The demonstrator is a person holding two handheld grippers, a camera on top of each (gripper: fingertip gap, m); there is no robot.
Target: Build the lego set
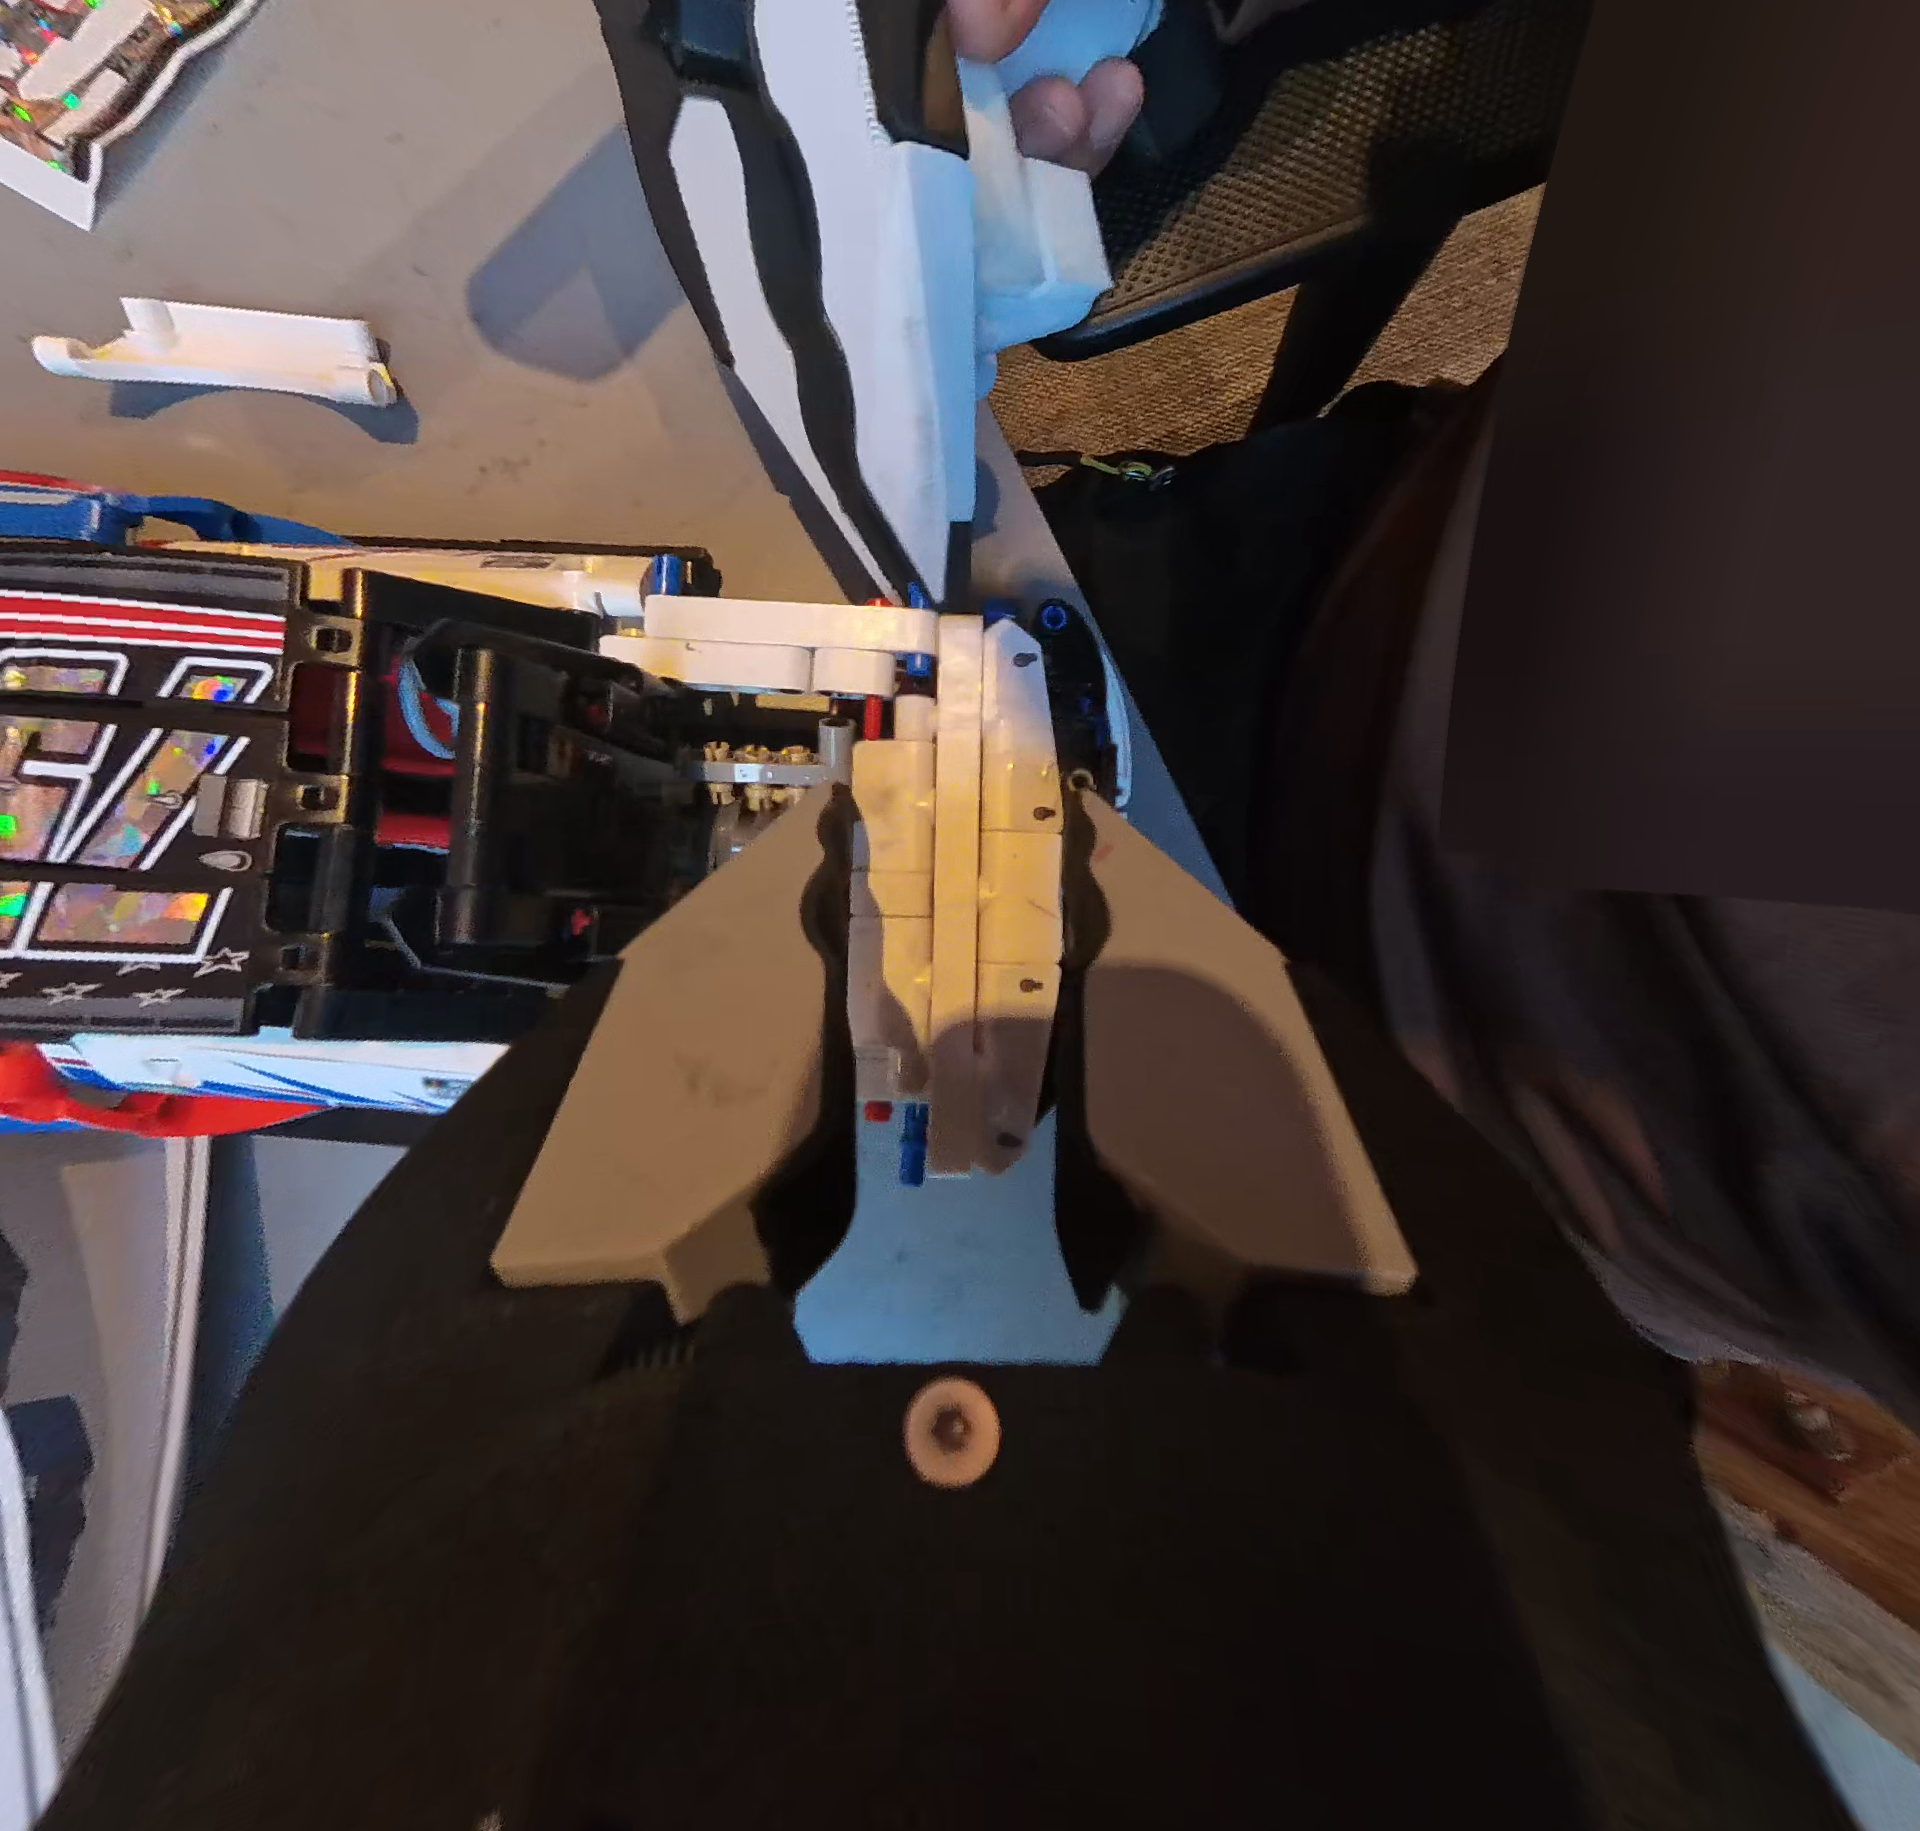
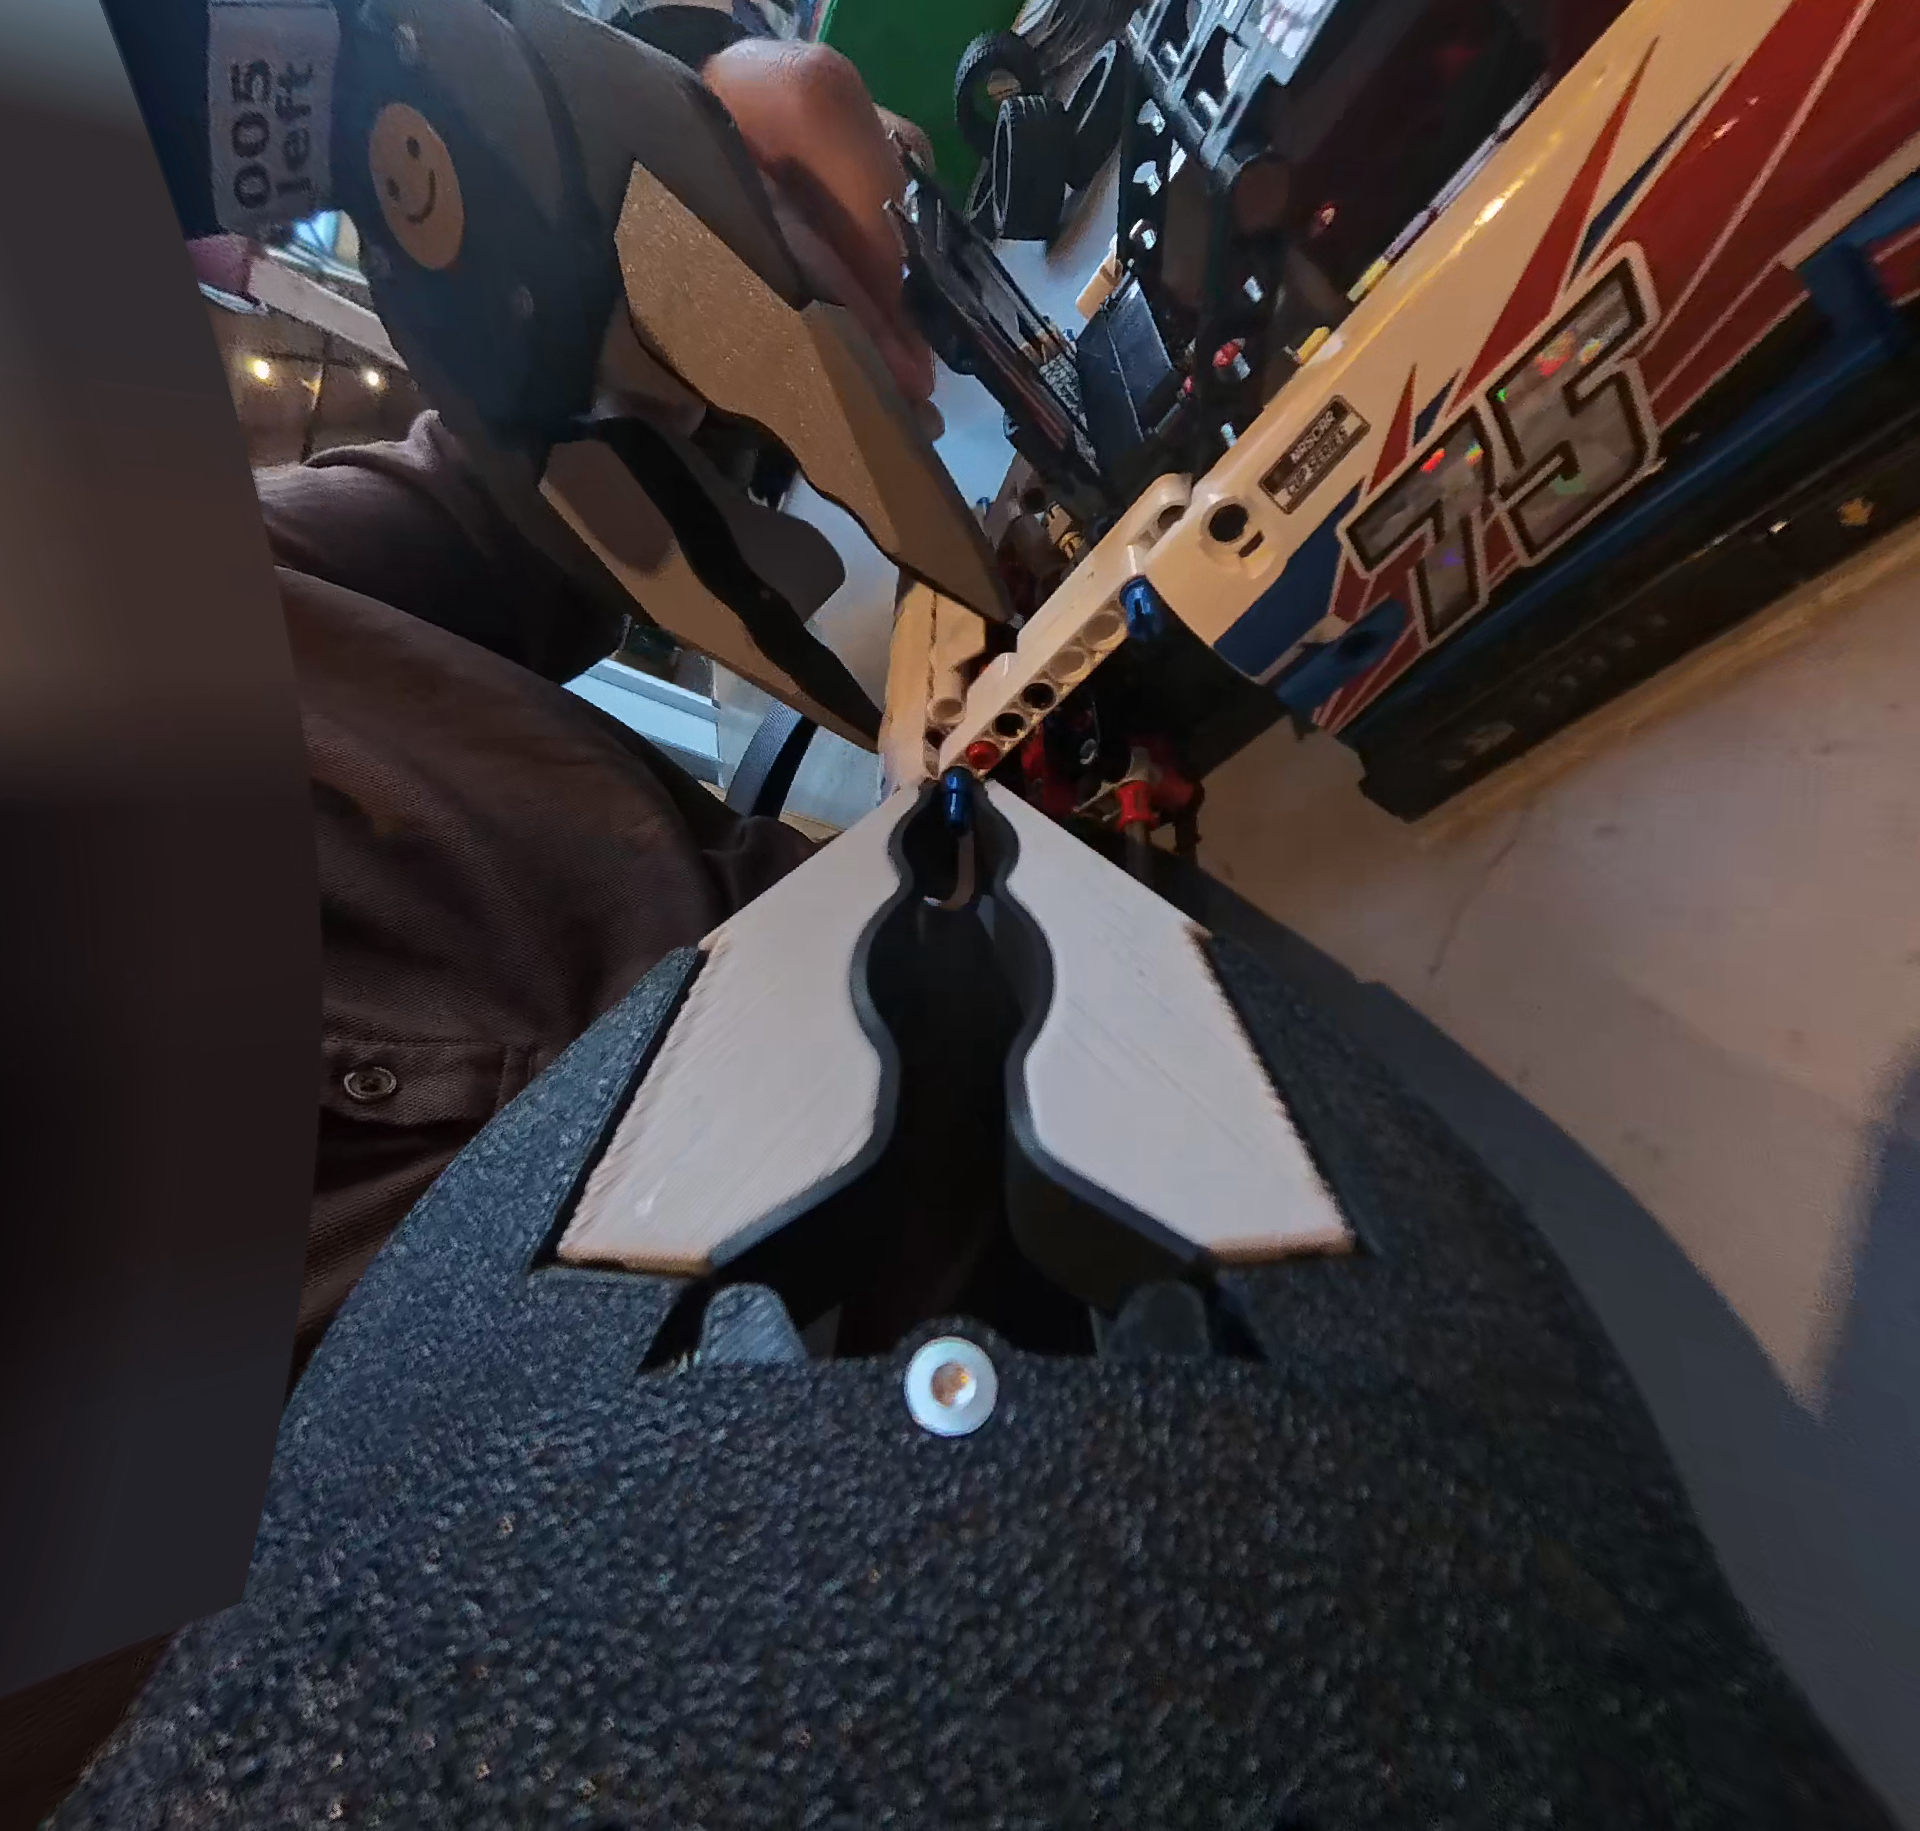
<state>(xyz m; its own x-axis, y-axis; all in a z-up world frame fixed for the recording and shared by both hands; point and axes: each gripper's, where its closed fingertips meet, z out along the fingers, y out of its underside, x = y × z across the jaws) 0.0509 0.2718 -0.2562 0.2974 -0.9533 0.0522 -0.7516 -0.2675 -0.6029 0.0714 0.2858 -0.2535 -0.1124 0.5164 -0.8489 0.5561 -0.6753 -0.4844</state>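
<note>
Jaws of left gripper (image 1: 954,794) clamp car's white end panel (image 1: 987,846), right gripper (image 2: 954,794) pinches blue pin (image 2: 954,807), numbered side decal (image 2: 1507,441).

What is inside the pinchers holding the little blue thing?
A small blue peg sits at the right gripper tips. Deeper in, the gap is dark; its other end is hidden.

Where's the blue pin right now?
In the right wrist view, the blue pin sits pinched at the tips of the right tongs, just short of the car's white beam.
</note>
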